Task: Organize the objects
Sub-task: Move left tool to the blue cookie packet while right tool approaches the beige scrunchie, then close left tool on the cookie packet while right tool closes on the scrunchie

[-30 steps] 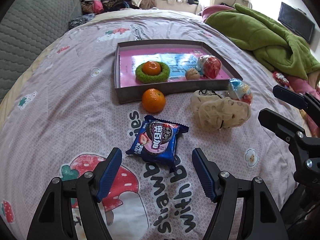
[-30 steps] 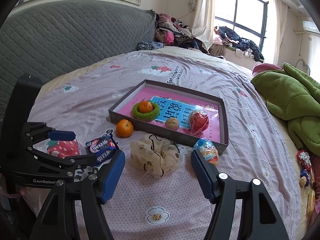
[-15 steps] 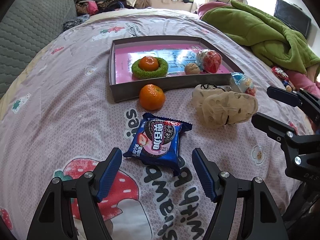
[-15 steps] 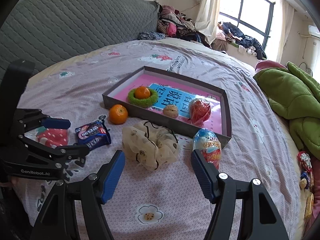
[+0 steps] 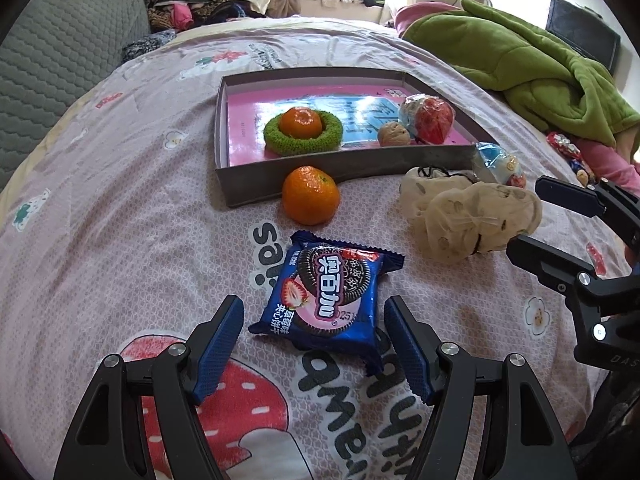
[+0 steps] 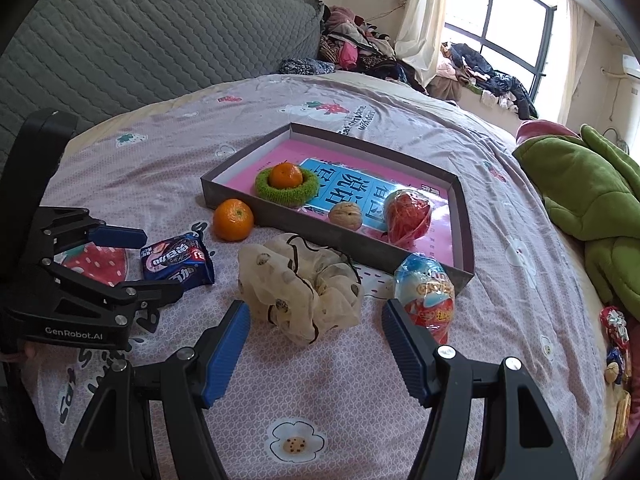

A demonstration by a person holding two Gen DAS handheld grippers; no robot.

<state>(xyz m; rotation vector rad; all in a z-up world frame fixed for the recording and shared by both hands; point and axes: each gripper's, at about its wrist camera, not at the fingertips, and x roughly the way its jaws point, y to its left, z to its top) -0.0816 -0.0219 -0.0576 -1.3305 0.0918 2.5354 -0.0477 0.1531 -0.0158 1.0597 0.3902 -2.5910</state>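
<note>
Over the last second both grippers have come nearer to the things lying in front of the grey tray (image 5: 256,196): the left gripper (image 5: 314,344), jaws released, now frames the blue cookie packet (image 5: 326,294), and the right gripper (image 6: 316,344), also spread and empty, faces the cream scrunchie (image 6: 298,286), so a pick seems close.

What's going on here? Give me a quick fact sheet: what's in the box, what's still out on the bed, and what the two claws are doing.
In box: orange in green ring, walnut, red wrapped ball
On bed: loose orange, cookie pack, scrunchie, foil egg
Left gripper: open, around the cookie pack
Right gripper: open, at the scrunchie
</note>
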